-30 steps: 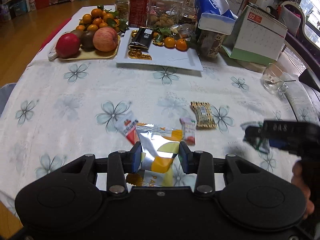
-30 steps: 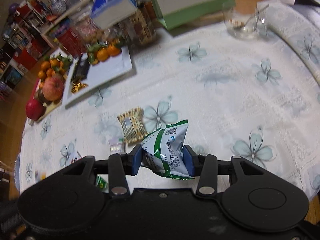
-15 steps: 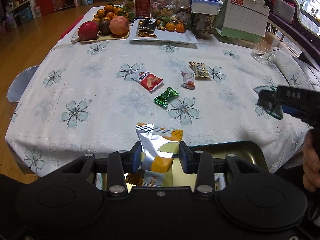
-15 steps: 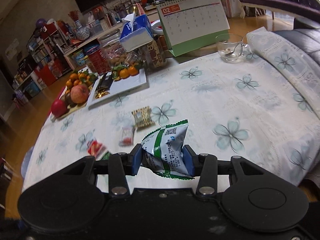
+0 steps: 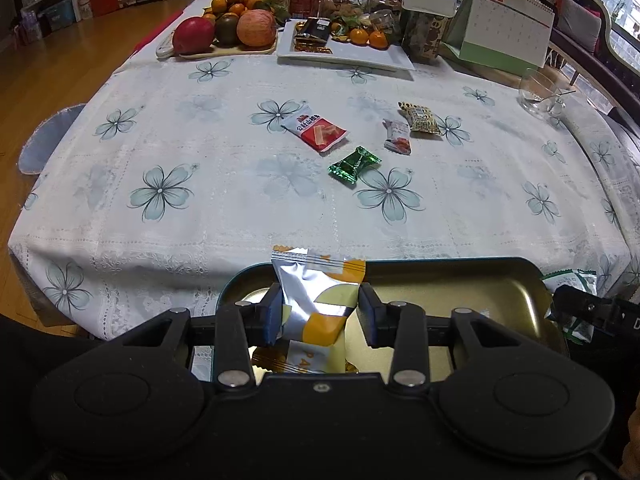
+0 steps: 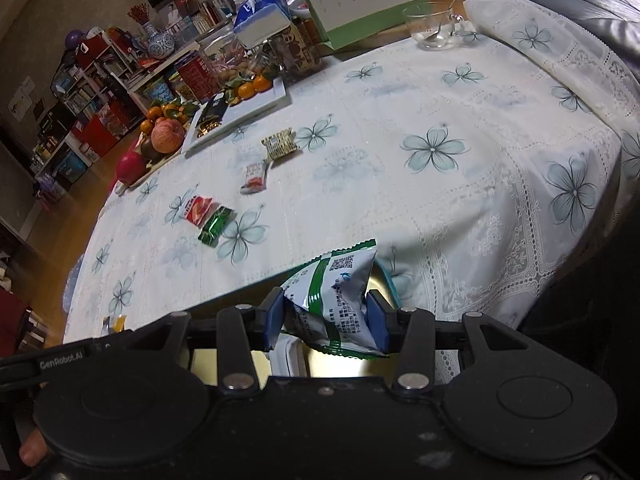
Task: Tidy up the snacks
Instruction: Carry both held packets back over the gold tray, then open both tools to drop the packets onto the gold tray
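Left gripper point(image 5: 319, 316) hides most of the tin point(image 5: 460, 280); contents possibly snacks.

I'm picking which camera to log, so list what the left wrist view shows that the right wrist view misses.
Only the left wrist view shows the gold tin tray's full width and the left gripper shut on the silver-orange packet. Only the right shows the right gripper shut on the green-white packet and a blue-white vase. Both show the red packet, green candy and calendar.

The gold tin point(image 5: 460, 280) is mostly blocked by the claw body. Print on the red packet point(image 5: 318, 133) is too tiny to read, and the shelves point(image 6: 92, 80) are just blur.
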